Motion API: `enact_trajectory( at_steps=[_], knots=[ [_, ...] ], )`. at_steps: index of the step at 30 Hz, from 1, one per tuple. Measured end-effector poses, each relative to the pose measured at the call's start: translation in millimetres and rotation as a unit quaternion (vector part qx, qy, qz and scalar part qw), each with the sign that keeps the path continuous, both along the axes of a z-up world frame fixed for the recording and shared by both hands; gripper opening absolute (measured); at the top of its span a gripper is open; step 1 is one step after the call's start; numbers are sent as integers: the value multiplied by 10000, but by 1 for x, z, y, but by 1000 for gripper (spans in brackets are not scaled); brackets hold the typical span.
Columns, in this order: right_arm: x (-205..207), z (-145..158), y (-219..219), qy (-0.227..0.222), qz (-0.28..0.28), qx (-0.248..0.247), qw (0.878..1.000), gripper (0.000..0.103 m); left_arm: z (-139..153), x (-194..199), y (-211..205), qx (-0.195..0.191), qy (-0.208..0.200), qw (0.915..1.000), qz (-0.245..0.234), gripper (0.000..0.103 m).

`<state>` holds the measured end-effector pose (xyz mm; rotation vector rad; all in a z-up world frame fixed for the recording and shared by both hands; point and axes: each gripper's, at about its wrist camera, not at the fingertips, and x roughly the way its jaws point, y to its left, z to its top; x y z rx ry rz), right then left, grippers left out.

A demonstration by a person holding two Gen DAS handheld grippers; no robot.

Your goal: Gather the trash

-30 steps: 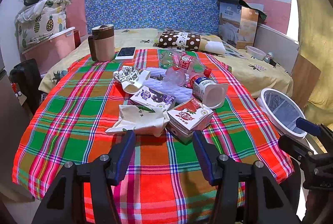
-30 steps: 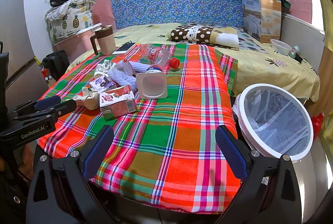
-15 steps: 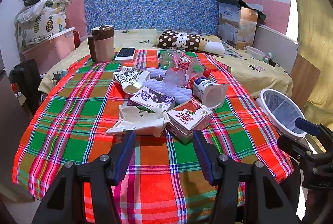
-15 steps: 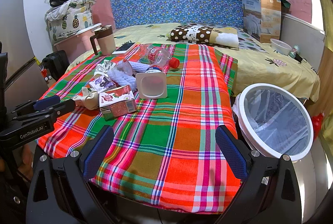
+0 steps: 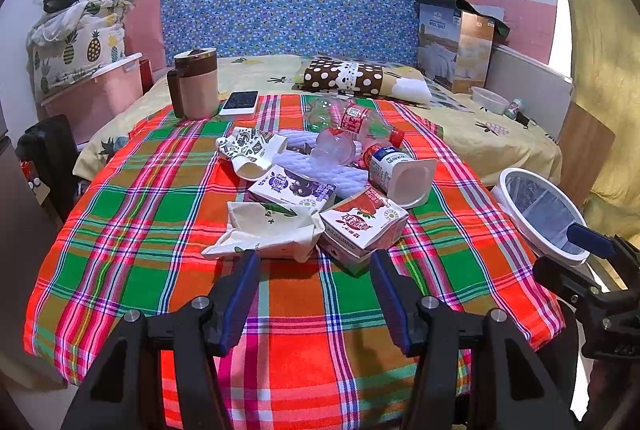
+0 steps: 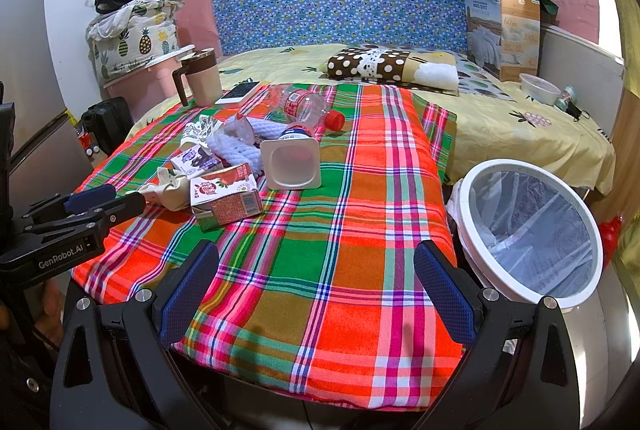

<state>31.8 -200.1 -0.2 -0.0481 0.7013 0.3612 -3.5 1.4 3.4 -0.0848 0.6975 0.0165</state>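
- Nothing much has moved in the last second: both grippers hang where they were at the near edge of the bed, with at most a slight drift of the left one.
- Trash sits in one heap mid-cloth: a red carton [image 5: 362,224] nearest, a crumpled white pack [image 5: 268,230] touching its left side, a purple carton [image 5: 292,190] behind, a tipped yogurt cup [image 5: 402,174], and a clear bottle [image 5: 352,122] at the back.
- Left gripper [image 5: 316,262] hovers just short of the heap, jaws spread and empty, with the white pack and red carton lying just ahead of the fingertips.
- Right gripper [image 6: 316,266] hangs over bare plaid cloth [image 6: 340,230], jaws spread wide, holding nothing.
- Bin [image 6: 528,230], lined with a clear bag, stands off the bed's right edge, just beside the right gripper.
- My view: begin with the red carton, since it is nearest and stiff; come in low, close across its narrow sides, and lift cleanly so the white pack is not dragged along.
- Mug [image 5: 196,86] and phone [image 5: 240,102] at the far left look like keepers; leave them.
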Motion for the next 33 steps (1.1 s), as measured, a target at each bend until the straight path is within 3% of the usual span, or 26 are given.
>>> enact_trajectory(
  at_steps=[11,26,33],
  knots=[
    [5,-4,-2,50,-27,-34,10000,99,-3,2,1,-11,26,10000,-27,57],
    [30,-10,11,141,136,-35,9998,98,-23,29,33,-177,159,9996,174,57],
    [46,-14,14,214,138,-54,9997,97,-31,42,31,-277,259,9993,-34,57]
  ],
)
